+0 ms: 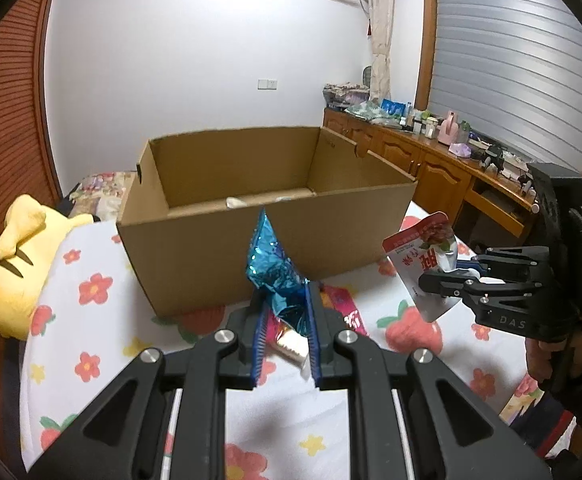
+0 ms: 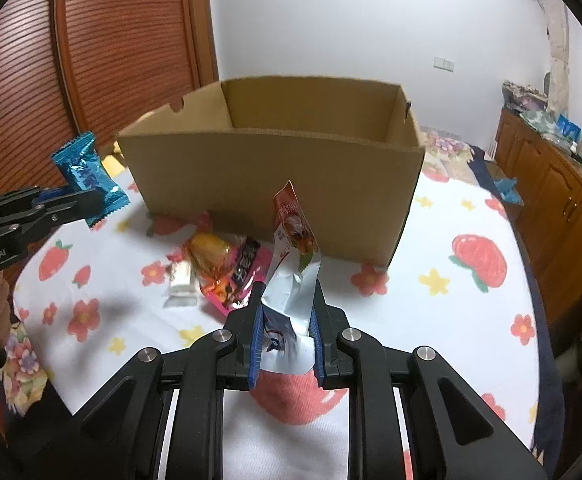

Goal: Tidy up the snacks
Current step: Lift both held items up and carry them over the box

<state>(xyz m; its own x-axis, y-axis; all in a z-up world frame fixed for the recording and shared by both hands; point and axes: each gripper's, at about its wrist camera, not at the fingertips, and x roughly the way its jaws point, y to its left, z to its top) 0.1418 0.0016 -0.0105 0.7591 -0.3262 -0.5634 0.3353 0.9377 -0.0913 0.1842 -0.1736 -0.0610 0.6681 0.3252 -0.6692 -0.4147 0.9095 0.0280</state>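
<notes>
An open cardboard box (image 1: 331,232) stands on the flowered bed cover; it also shows in the right wrist view (image 2: 275,168). My left gripper (image 1: 285,328) is shut on a shiny blue snack packet (image 1: 273,268), held above the bed in front of the box; the packet also shows in the right wrist view (image 2: 89,178). My right gripper (image 2: 287,332) is shut on a red and white snack pouch (image 2: 293,248), held right of the box front; the pouch also shows in the left wrist view (image 1: 425,256). A pink snack bag (image 2: 227,264) and a small white packet (image 2: 181,280) lie on the bed.
A yellow plush toy (image 1: 19,264) lies at the bed's left edge. A wooden cabinet (image 1: 431,160) with bottles and clutter runs along the right wall. A wooden slatted door (image 2: 123,40) stands behind the box. A small white thing (image 1: 235,201) lies inside the box.
</notes>
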